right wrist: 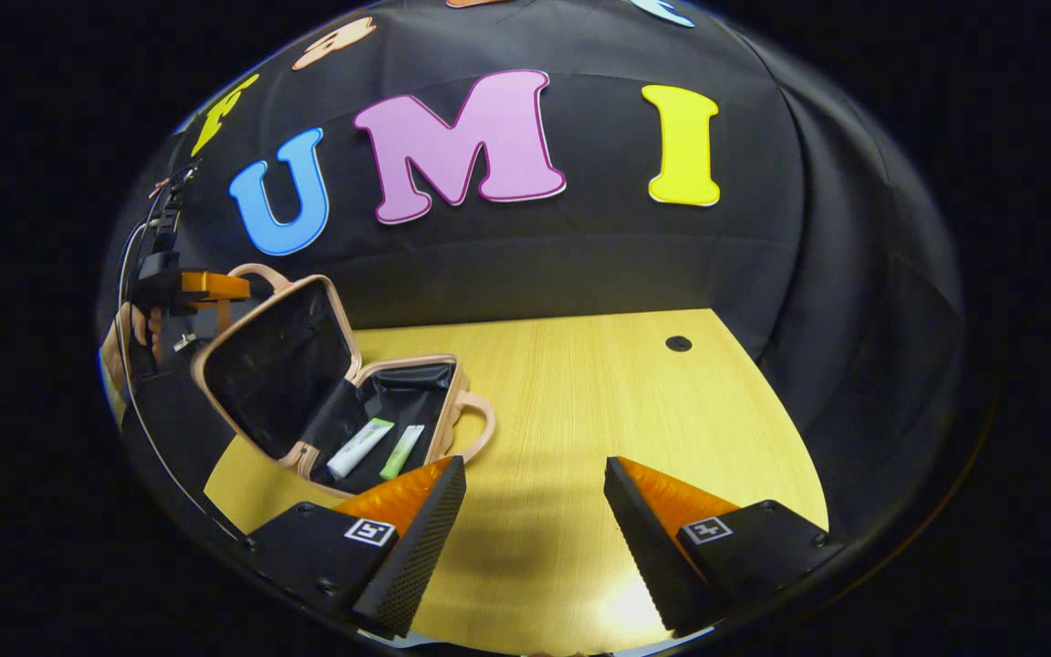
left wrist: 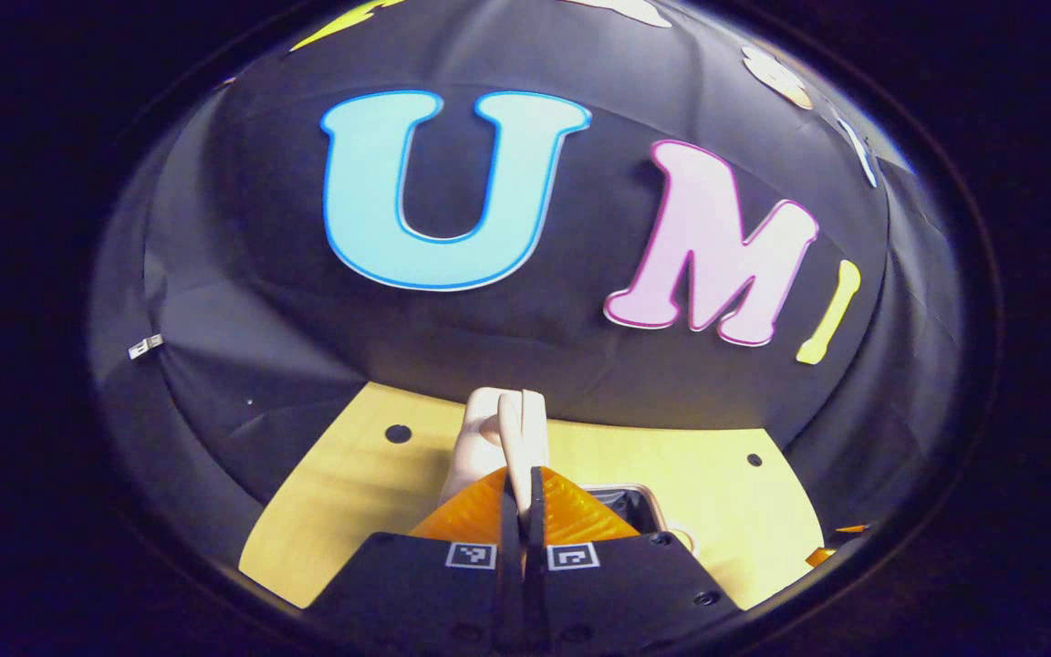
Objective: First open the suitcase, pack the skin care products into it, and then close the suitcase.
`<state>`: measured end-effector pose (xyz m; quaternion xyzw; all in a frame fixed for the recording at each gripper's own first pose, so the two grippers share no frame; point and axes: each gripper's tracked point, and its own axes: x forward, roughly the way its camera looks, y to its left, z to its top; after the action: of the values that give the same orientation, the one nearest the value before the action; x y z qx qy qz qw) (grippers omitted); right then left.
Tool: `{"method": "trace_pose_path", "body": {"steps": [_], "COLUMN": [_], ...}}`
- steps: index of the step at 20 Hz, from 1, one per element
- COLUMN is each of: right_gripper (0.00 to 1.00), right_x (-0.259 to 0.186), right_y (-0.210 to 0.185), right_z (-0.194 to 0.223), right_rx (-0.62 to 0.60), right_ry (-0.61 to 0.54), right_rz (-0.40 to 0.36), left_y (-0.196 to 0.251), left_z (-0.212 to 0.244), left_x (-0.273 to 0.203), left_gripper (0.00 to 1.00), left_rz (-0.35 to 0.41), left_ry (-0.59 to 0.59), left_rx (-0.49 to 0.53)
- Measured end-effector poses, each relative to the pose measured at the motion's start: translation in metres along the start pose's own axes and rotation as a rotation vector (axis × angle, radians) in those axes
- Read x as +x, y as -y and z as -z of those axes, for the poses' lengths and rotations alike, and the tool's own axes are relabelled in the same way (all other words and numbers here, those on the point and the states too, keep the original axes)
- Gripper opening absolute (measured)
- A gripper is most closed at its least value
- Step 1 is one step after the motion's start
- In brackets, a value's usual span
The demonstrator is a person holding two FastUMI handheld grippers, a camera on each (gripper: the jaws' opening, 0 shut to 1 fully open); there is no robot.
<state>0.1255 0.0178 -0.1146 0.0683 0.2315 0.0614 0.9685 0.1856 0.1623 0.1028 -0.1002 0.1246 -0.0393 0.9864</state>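
Note:
A small beige suitcase [right wrist: 334, 301] stands open on the wooden table [right wrist: 626, 401] at the left of the right gripper view, its lid tilted up and back. In its dark-lined lower half lie a white tube [right wrist: 359, 447] and a green tube [right wrist: 402, 451]. Up at the lid's top edge, a hand holds my left gripper [right wrist: 202, 287], which is shut on the lid's beige handle [left wrist: 500, 429]. My left gripper [left wrist: 523, 479] pinches that handle between its fingers. My right gripper [right wrist: 535, 474] stands open over bare table to the right of the suitcase, holding nothing.
The black cloth wall closes the table off at the back and on both sides. Dark round holes [right wrist: 678, 343] dot the tabletop. A second loop handle [right wrist: 480, 424] sticks out of the suitcase's lower half toward my right gripper. Bare wood stretches to the right.

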Motion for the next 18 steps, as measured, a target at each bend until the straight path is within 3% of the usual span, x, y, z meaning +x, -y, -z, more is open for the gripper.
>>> {"method": "trace_pose_path", "body": {"steps": [3, 6, 9, 12, 15, 18], "right_gripper": [0.97, 0.97, 0.97, 0.97, 0.97, 0.97], "right_x": [0.002, 0.007, 0.011, 0.009, 0.008, 0.002], "right_y": [0.014, 0.025, 0.032, 0.036, 0.038, 0.043], "right_z": [-0.009, -0.009, -0.009, -0.012, -0.016, -0.023], "right_rx": [0.019, 0.036, 0.044, 0.018, 0.024, 0.024], "right_ry": [0.017, 0.009, -0.004, 0.002, 0.01, 0.034], "right_rz": [-0.012, -0.036, -0.061, -0.066, -0.062, -0.032], "left_y": [0.09, 0.147, 0.173, 0.177, 0.176, 0.196], "left_z": [0.037, 0.114, 0.184, 0.211, 0.216, 0.2], "left_x": [0.005, 0.033, 0.064, 0.071, 0.072, 0.059], "left_gripper": [0.06, 0.06, 0.06, 0.07, 0.17, 0.42], "left_rz": [0.089, 0.165, 0.162, 0.106, 0.076, 0.135], "left_ry": [-0.042, -0.147, -0.285, -0.372, -0.365, -0.296], "left_rx": [-0.096, -0.144, -0.14, -0.078, 0.02, 0.003]}}
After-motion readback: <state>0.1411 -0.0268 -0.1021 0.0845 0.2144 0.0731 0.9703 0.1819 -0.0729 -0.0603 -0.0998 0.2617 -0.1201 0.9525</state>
